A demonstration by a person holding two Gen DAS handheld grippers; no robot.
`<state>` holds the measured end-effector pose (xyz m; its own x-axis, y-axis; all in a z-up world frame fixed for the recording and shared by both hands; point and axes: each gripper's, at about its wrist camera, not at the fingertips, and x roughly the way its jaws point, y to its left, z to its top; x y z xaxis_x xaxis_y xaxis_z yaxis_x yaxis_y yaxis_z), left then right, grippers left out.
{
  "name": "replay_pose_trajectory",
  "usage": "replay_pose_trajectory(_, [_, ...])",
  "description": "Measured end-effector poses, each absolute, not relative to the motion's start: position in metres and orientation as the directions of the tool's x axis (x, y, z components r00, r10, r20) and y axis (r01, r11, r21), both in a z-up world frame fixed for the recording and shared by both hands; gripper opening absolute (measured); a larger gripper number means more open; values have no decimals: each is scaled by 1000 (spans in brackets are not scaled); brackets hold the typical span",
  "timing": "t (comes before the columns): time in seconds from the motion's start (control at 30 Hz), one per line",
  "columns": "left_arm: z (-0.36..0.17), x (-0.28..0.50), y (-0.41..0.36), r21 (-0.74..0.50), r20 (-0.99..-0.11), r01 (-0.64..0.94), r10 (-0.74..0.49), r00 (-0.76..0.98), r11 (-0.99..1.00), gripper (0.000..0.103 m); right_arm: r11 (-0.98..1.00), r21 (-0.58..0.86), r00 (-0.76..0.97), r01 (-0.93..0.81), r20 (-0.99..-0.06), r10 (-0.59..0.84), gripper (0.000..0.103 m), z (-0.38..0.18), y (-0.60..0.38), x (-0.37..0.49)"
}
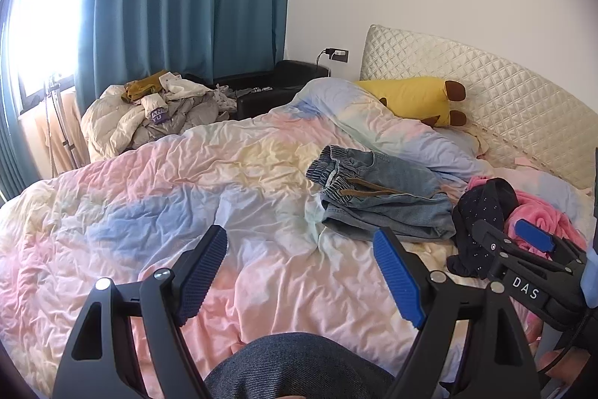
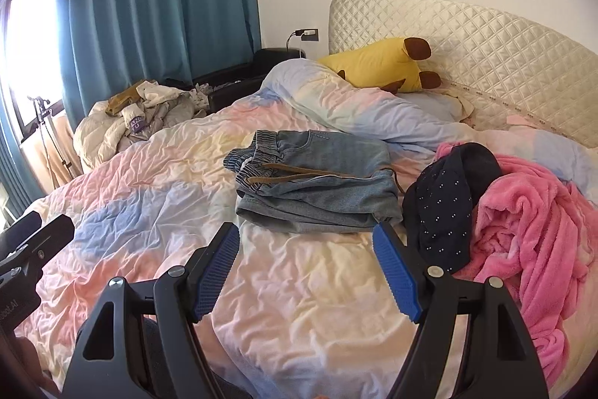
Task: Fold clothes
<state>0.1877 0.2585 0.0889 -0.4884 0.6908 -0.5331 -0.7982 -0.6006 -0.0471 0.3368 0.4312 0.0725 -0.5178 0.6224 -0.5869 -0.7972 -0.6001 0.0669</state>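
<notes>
Clothes lie on a bed under a pastel duvet (image 2: 299,287); places below are given relative to the jeans (image 2: 317,182), taken near to far.

Nearest: left gripper (image 1: 301,272) and right gripper (image 2: 306,268) both hover over bare duvet on the near side of the jeans. Fingers of each stand released and spread, nothing between them, touching no garment.

Jeans: already folded into a flat stack, elastic waistband and brown drawstring toward the window side. Judged medium weight, fairly stiff denim, not slippery; the stack should hold shape if left alone.

Just right of the jeans, touching or nearly so: dark dotted garment (image 2: 444,212), crumpled. Judged thin, light, limp. It partly overlies the pink fleece (image 2: 530,230), which lies further right in a loose heap. Judged bulky, soft, light, with grippy pile; it will sag between two holds.

Recommended hold, as a judgement: pinch an exposed edge or hem of the dotted garment with one gripper, lift clear of the fleece, and take a second corner with the other. No hem is clearly identifiable in either view.

Beyond the jeans: yellow plush (image 2: 377,66) against the headboard.
</notes>
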Motion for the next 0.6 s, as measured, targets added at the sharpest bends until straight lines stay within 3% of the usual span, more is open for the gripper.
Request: replay_pose_trajectory(0.6, [82,189,260,-39,-551,-791,674,-492,-610,83,-589,69,-512,-805,-580,633,75,77,429,342])
